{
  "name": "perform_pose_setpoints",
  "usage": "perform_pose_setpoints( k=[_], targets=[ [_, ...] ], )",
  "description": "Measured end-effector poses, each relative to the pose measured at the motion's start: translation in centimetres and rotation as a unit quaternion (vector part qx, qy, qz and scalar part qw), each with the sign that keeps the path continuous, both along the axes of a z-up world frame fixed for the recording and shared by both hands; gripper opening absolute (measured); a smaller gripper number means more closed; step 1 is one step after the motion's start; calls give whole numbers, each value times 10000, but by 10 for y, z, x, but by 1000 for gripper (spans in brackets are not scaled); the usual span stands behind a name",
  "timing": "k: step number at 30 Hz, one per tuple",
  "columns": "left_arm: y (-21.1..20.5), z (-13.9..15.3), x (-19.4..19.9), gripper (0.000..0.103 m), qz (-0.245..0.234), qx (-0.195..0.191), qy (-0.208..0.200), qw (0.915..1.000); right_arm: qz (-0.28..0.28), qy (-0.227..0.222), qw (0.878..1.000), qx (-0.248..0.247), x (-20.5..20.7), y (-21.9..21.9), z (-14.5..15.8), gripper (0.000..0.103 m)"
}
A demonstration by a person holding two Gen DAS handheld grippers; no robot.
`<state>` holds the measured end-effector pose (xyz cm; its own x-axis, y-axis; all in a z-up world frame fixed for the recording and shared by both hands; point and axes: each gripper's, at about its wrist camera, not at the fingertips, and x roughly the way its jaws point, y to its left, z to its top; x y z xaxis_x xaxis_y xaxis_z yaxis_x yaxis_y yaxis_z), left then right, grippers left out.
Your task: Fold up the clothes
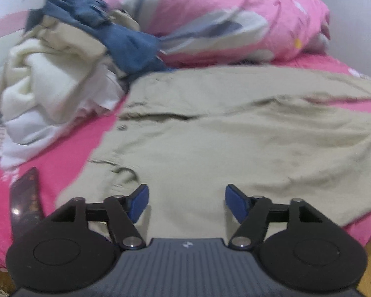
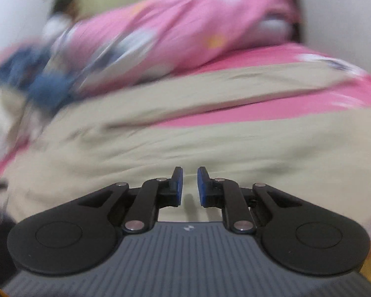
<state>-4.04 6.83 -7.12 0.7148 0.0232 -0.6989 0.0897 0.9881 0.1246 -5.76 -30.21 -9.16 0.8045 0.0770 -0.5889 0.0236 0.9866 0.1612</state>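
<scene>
A pink bed sheet covers the bed where a pair of beige trousers lies spread flat, lightly creased, its legs splitting toward the right. The left gripper hovers over the near edge with fingers spread wide; the right gripper shows a narrow gap, gripping nothing. A phone lies at left. Farther back sit piled clothes and a pink quilt.
</scene>
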Motion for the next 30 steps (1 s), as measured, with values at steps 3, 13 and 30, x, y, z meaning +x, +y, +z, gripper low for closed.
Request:
perform_pose_setpoints(
  k=[3,13,30],
  targets=[
    [1,-8,-2,83,-74,30,146,9999,213,172,9971,-712,-2,26,-21,15],
    [22,-17,-8,89,-135,-209,393,9989,495,308,9958,-700,-34,64,23,27],
    [54,-10,-24,89,-31,-706,535,9961,1295,129,9906,-419,-28,140,23,51]
  ],
)
